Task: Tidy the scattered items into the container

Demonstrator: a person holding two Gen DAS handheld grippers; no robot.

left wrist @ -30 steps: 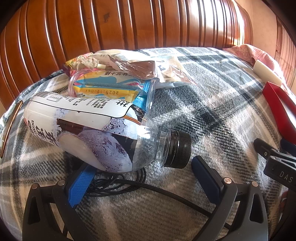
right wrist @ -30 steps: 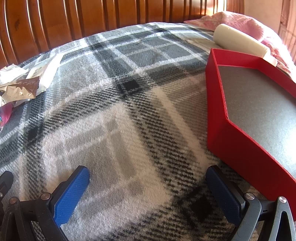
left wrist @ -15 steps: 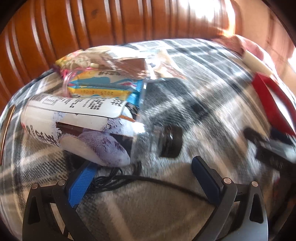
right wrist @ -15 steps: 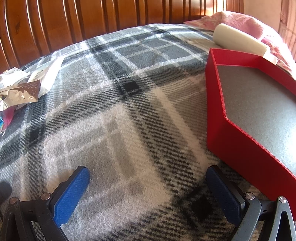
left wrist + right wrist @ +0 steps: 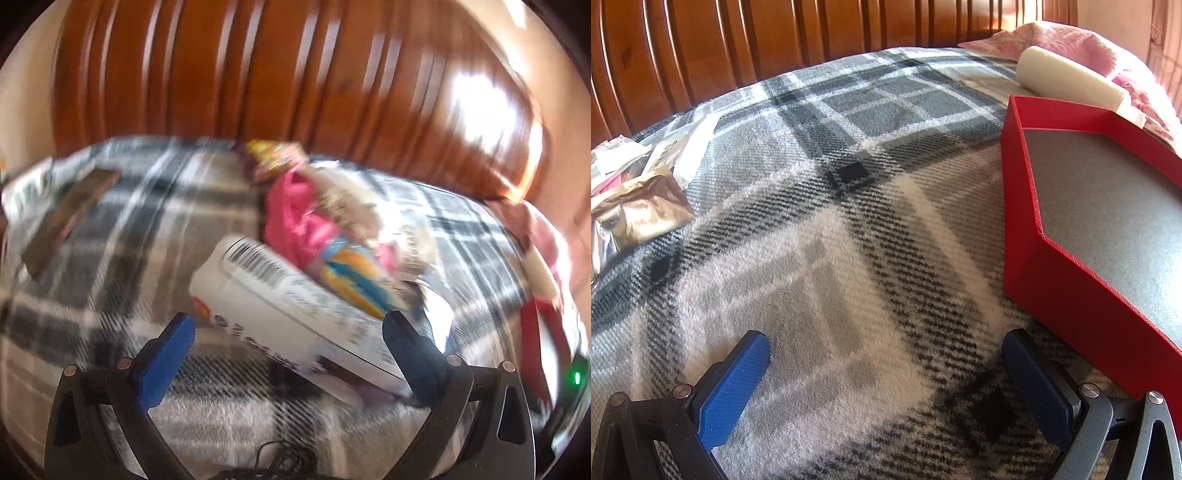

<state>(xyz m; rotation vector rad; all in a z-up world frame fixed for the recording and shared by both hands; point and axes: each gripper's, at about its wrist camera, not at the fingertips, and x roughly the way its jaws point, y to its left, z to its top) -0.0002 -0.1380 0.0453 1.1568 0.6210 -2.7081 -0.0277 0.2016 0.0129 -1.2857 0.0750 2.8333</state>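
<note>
The left wrist view is blurred by motion. A white-labelled plastic bottle [image 5: 291, 306] lies on the plaid blanket, between the blue fingers of my left gripper [image 5: 288, 332], which is open. Behind it lie a pink bag and colourful snack packets [image 5: 314, 225]. A red edge of the box [image 5: 535, 332] shows at the right. In the right wrist view the red box [image 5: 1027, 206] with a grey floor lies empty at the right. My right gripper [image 5: 882, 369] is open and empty above the blanket, left of the box. Foil and white wrappers [image 5: 639, 210] lie at the left.
A wooden headboard [image 5: 775, 37] runs along the back. A white roll [image 5: 1067, 77] and pink bedding [image 5: 1071, 37] lie behind the box. A brown flat item [image 5: 70, 218] lies at the left on the blanket. A black cable [image 5: 280, 461] lies below the left gripper.
The left gripper has swung fast and turned; the bottle now sits between its fingers, seen from its base end. The right gripper has barely moved.
</note>
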